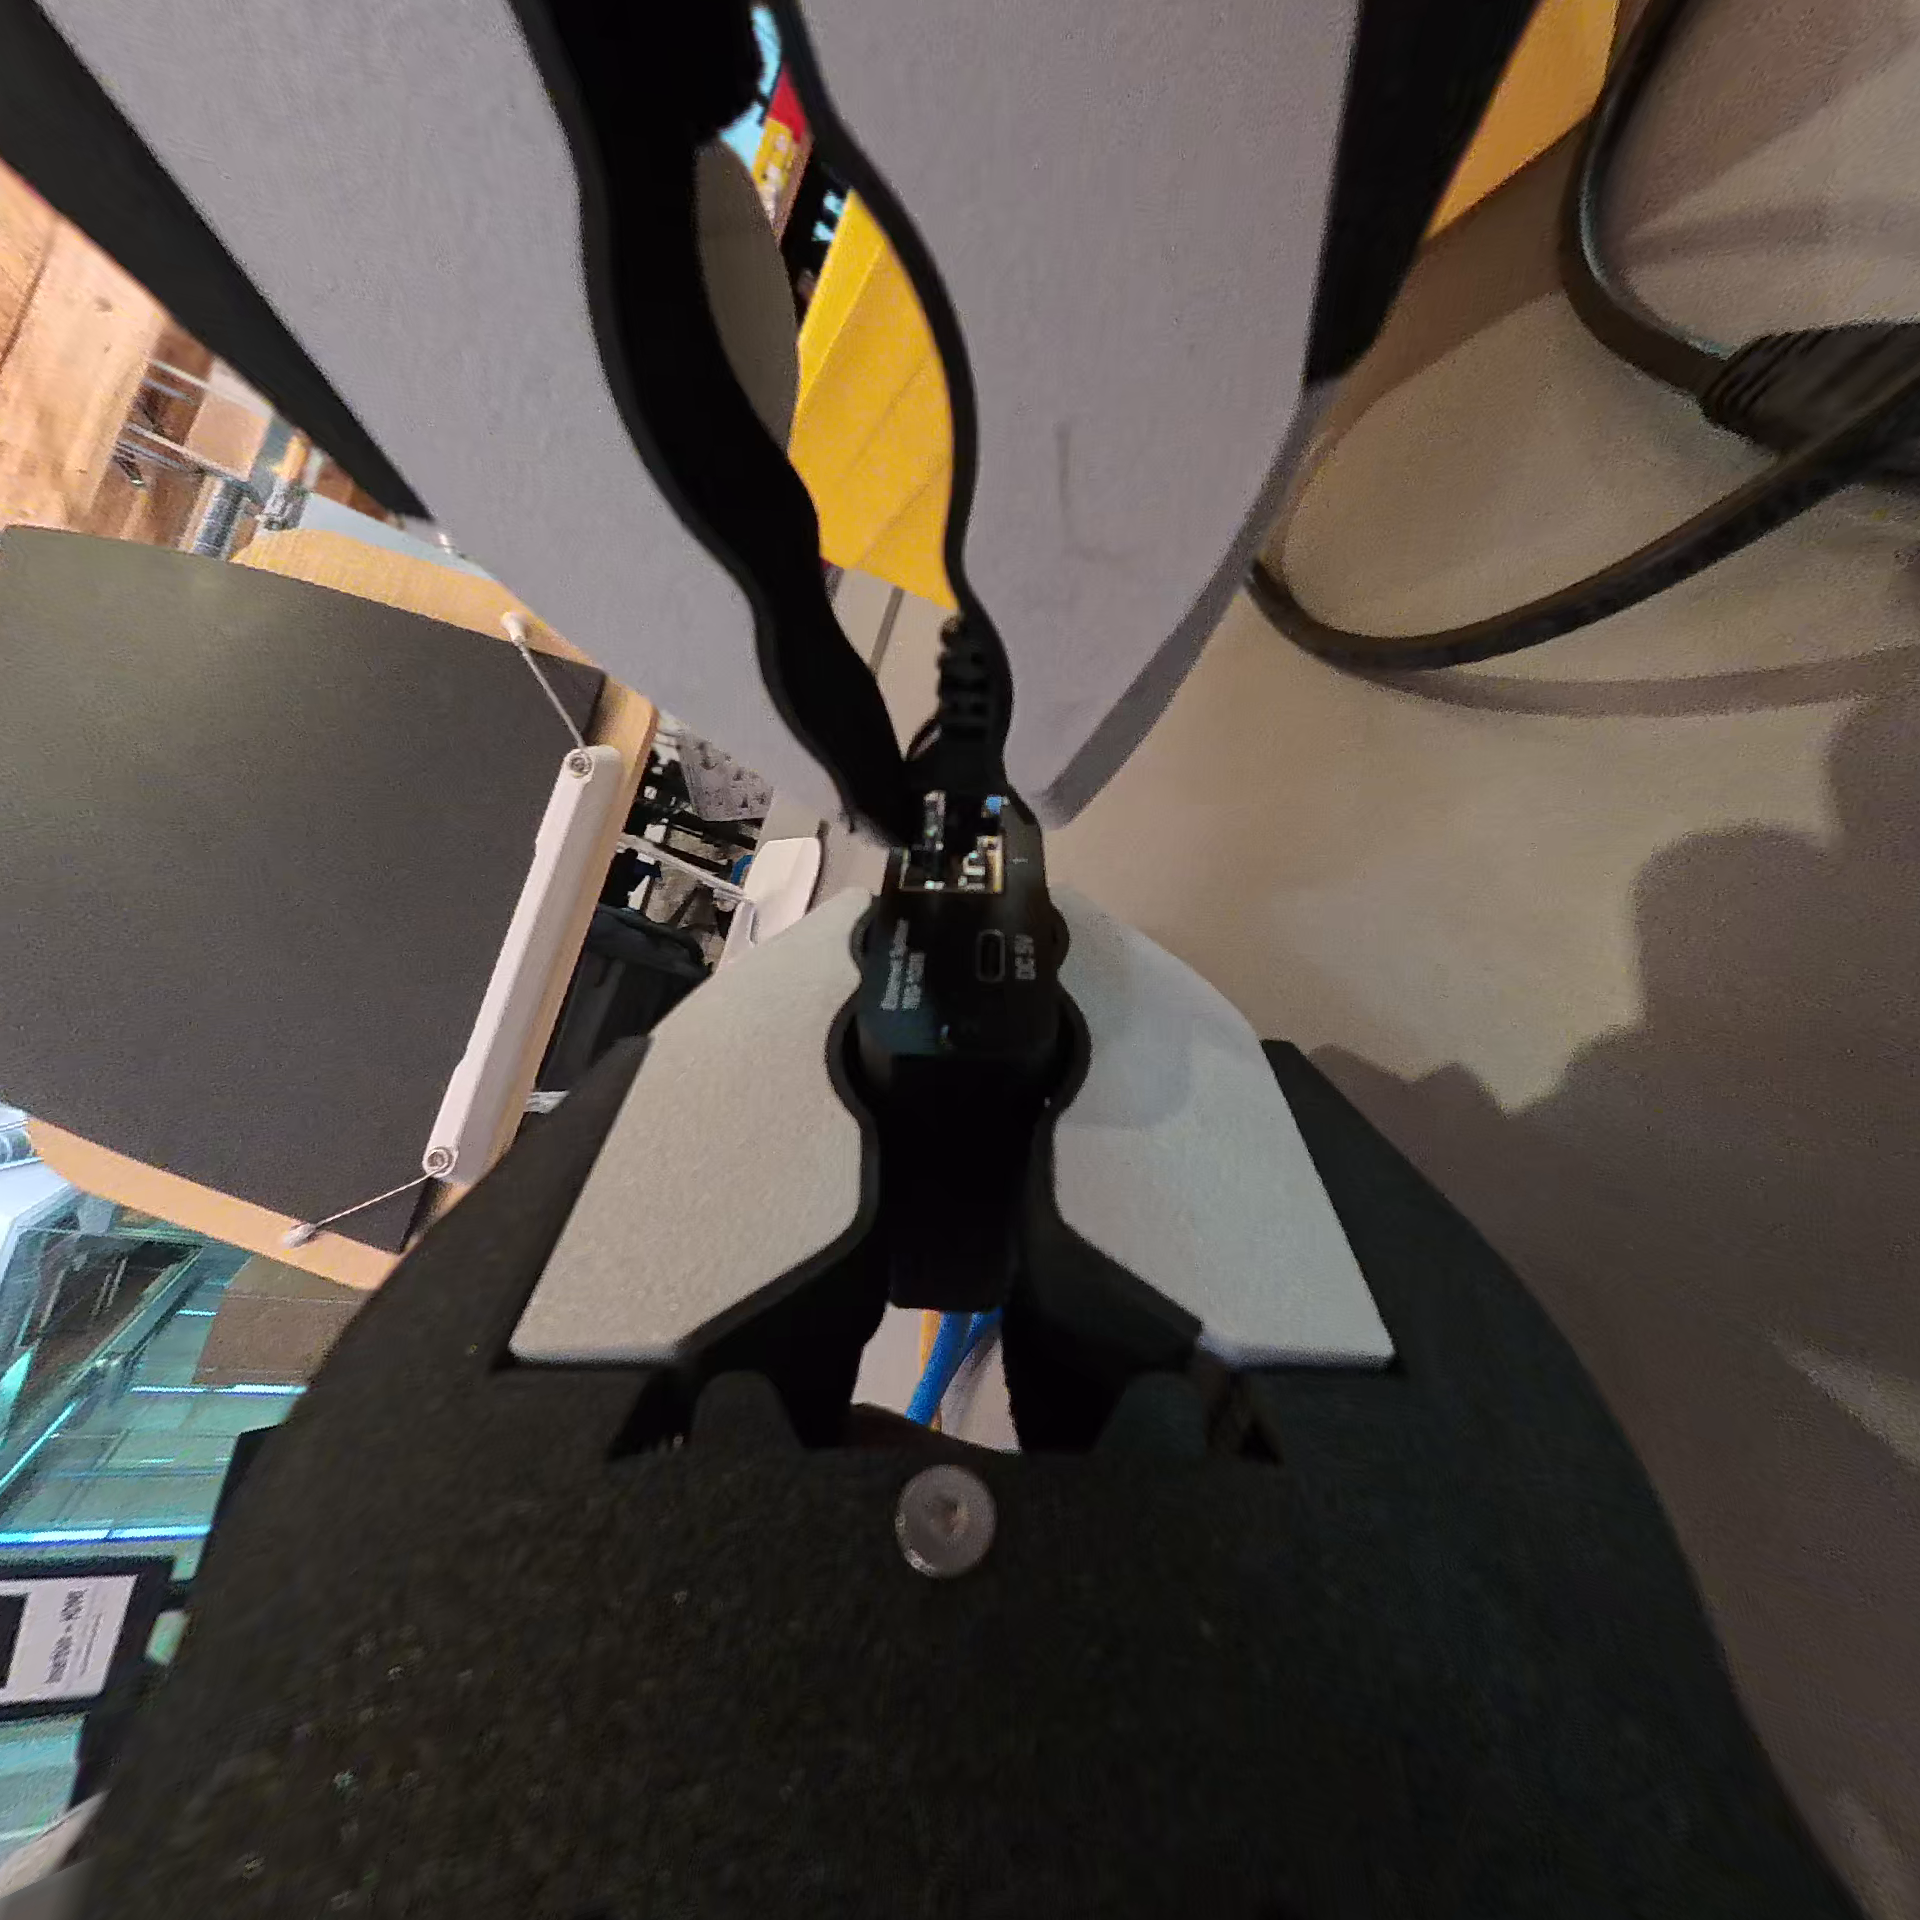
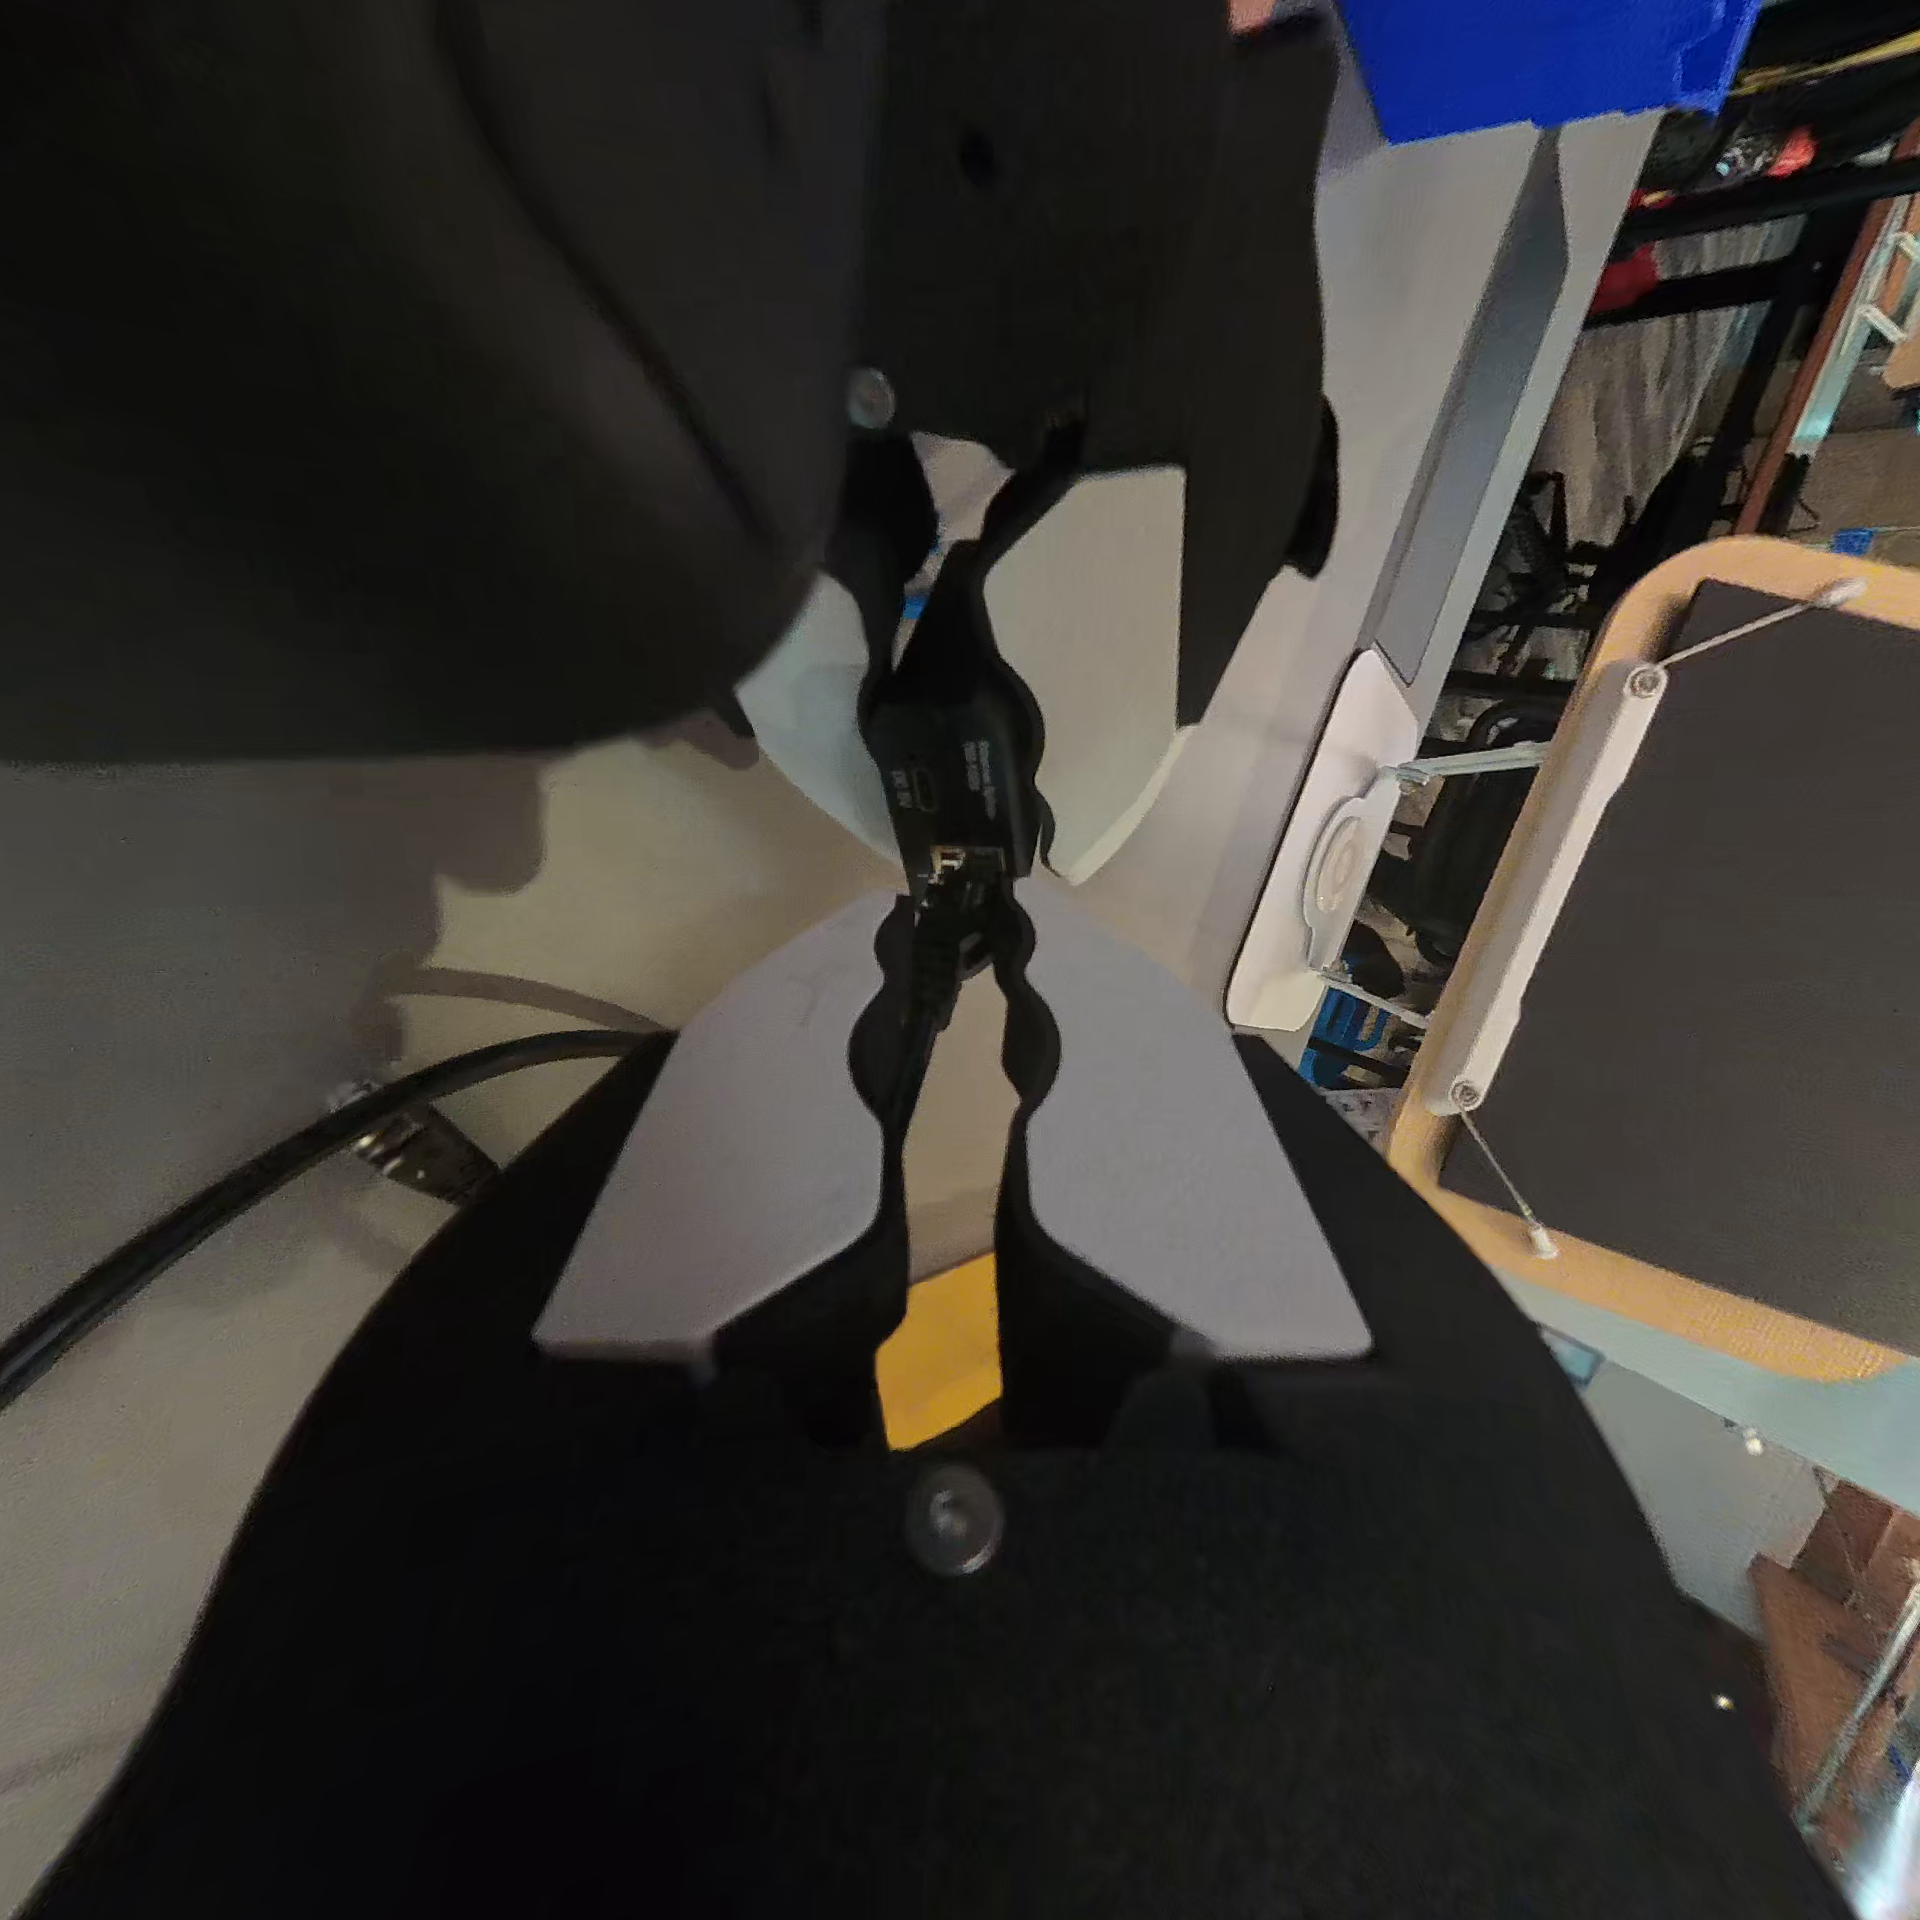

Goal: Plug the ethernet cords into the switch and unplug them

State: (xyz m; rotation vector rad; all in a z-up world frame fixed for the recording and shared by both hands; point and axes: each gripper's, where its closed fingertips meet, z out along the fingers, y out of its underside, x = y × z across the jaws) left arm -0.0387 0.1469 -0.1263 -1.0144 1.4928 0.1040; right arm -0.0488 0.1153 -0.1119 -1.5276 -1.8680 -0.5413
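1. Holding the switch (image 1: 961, 997) in the air, the left gripper (image 1: 961, 1039) has its jaws clamped narrow on the small black body, port end facing the right gripper (image 2: 951, 935).
2. Right gripper is pinched on the plug end of a black cord (image 2: 935, 961); plug tip sits at the switch's port face (image 2: 961, 860), touching or partly in. Can't tell whether it is fully seated.
3. Step in hand, as a guess: insertion or pull-out at one port; direction can't be read from a single moment.
4. Next move needs a straight push or pull along the port axis, left gripper bracing. For unplugging, the latch tab likely needs pressing.
5. A second black cord (image 2: 312, 1153) lies loose on the beige tabletop (image 1: 1455, 935), plug end near the right gripper.
6. Room: chair with a dark seat pad (image 2: 1714, 935) beside the table, cluttered shelving behind.
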